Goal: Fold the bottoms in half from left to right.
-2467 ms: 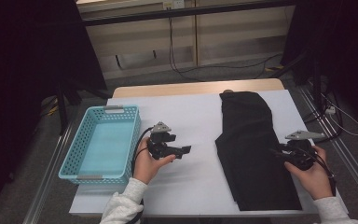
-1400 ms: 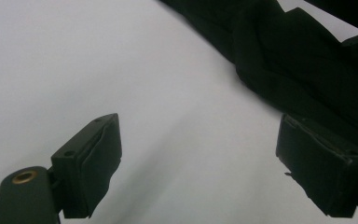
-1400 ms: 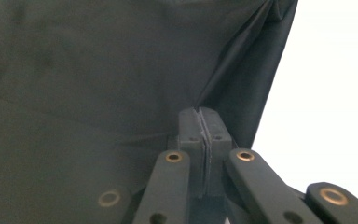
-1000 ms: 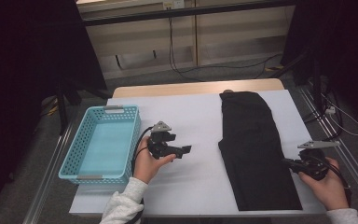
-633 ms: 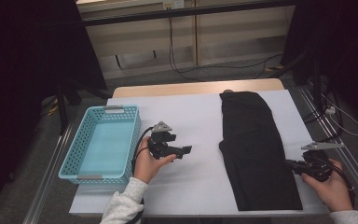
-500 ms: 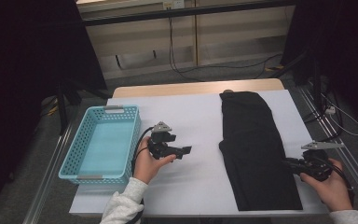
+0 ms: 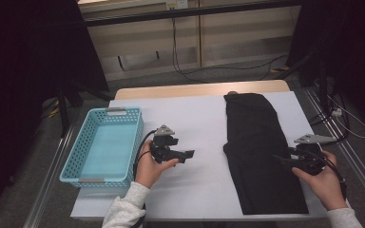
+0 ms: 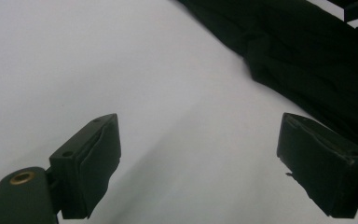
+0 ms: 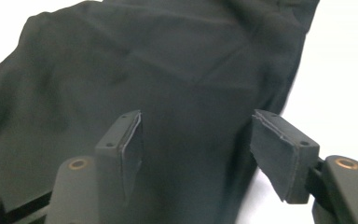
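Two grippers work over a white-covered counter (image 7: 204, 118). The right gripper (image 7: 285, 160) sits at the right edge of a black garment (image 7: 259, 152), which lies folded lengthwise on the right half of the counter, running from the far edge almost to the near edge. In the right gripper view its two pads stand apart with nothing pinched between them; the dark cloth (image 9: 168, 79) lies flat beneath and beyond them, and its edge meets the white surface just under the right-hand pad. These jaws have just been opening, and no fold of cloth rises between them.

The left gripper (image 7: 190, 154) is held near the middle of the counter, well apart from the garment, pointing toward it. Its jaws stand wide open over bare white surface, with the cloth (image 8: 307, 56) visible farther off in the left gripper view.

A light blue plastic basket (image 7: 76, 156) stands at the left edge of the counter, just beside the person's left hand (image 7: 148, 166). The right hand (image 7: 323, 183) holds its gripper near the right front corner.
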The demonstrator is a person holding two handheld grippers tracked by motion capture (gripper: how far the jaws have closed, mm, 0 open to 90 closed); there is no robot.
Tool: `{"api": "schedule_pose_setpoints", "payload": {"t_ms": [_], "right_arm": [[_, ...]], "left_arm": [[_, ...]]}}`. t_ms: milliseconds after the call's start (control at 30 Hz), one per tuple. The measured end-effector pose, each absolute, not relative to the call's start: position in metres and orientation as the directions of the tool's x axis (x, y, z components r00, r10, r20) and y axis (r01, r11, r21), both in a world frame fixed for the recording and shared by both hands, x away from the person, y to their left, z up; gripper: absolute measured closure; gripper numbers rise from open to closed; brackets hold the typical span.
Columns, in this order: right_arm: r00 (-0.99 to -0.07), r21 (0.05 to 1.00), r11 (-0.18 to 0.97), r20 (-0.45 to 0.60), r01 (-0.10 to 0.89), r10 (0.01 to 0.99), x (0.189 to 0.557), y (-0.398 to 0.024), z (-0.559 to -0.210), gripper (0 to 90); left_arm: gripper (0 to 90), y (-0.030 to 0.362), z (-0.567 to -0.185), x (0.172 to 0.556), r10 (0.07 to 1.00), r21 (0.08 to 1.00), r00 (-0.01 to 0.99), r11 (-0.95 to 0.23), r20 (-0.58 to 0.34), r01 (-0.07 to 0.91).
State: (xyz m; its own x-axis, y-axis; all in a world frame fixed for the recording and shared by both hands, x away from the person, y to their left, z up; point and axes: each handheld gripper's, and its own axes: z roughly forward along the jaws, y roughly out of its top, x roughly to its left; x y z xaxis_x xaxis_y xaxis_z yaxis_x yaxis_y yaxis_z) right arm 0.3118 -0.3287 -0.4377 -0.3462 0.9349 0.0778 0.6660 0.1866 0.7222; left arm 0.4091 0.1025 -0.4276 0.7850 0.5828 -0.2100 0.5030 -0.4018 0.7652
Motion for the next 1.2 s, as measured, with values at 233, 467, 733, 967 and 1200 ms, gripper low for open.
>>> {"api": "schedule_pose_setpoints", "payload": {"t_ms": [233,467,733,967,1200], "right_arm": [[-0.338,0.744,0.152,0.105,0.651,0.935,0.323,-0.318,-0.436,32.0],[-0.452,0.744,0.223,0.118,0.63,0.884,0.333,-0.277,-0.436,49.7],[-0.528,0.739,0.273,0.13,0.616,0.839,0.342,-0.233,-0.438,49.4],[-0.579,0.688,0.382,0.069,0.617,0.812,0.35,-0.201,-0.453,44.8],[-0.576,0.681,0.402,0.036,0.612,0.817,0.346,-0.203,-0.452,83.5]], "left_arm": [[13.0,0.104,-0.428,0.408,0.586,0.765,0.783,-0.403,-0.206,0.503],[13.0,0.103,-0.428,0.407,0.588,0.758,0.781,-0.406,-0.21,0.51],[13.1,0.104,-0.429,0.408,0.59,0.758,0.78,-0.406,-0.21,0.511],[13.1,0.104,-0.429,0.408,0.592,0.758,0.777,-0.403,-0.213,0.514],[13.3,0.106,-0.426,0.407,0.594,0.763,0.775,-0.393,-0.215,0.514]]}}
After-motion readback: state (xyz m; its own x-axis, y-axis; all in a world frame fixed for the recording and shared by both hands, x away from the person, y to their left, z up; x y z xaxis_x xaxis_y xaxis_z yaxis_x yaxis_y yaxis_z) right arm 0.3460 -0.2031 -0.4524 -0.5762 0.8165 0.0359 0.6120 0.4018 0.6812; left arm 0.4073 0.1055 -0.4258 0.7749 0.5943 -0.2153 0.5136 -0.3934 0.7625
